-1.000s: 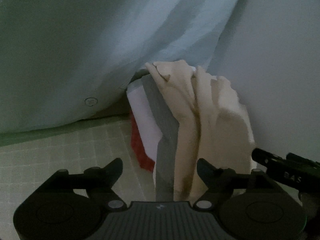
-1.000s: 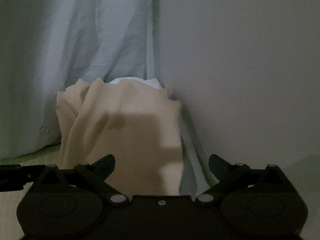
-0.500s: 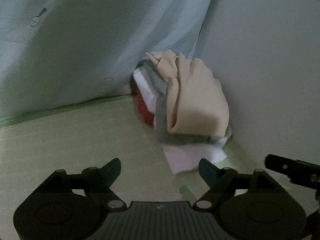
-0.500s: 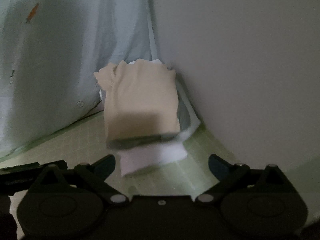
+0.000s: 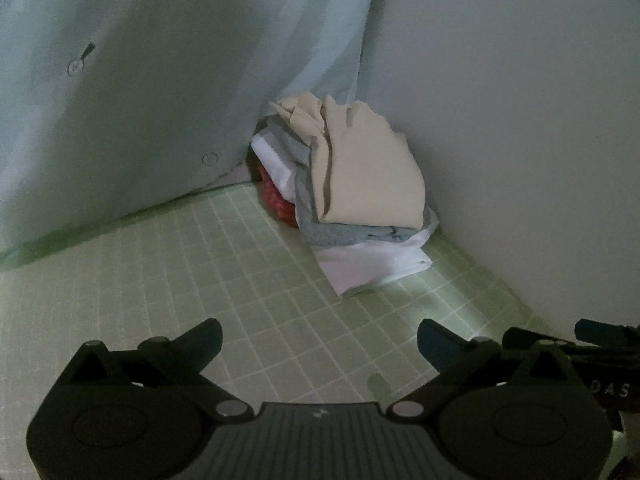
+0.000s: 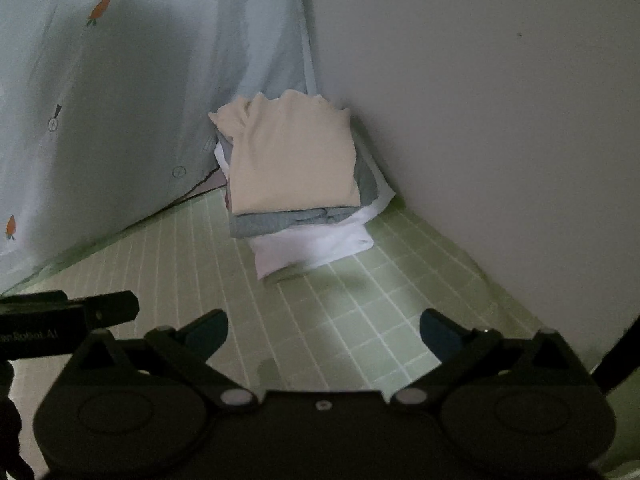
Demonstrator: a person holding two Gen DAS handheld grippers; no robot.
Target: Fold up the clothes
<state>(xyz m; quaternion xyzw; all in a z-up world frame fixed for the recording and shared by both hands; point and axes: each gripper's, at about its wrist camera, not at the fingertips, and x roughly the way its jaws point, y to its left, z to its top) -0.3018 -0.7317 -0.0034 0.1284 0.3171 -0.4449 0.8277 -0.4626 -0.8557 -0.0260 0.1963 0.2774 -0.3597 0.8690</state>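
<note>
Stack of folded clothes (image 6: pixel 294 184) in the corner — pale curtain (image 6: pixel 120 100) left of the stack, wall (image 6: pixel 480 100) right; left gripper (image 5: pixel 319 340), its jaws just opened, and right gripper (image 6: pixel 323 330) both wide, empty — green mat (image 6: pixel 320 312) between them and the stack.

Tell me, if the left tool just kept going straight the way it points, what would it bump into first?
Probably the green gridded mat: the left tool is open, empty and tilted downward at it. The folded clothes stack lies farther along, though depth is hard to judge.

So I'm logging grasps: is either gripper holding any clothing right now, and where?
Nothing is held. The left gripper and right gripper are open over the green mat, clear of the folded stack.
</note>
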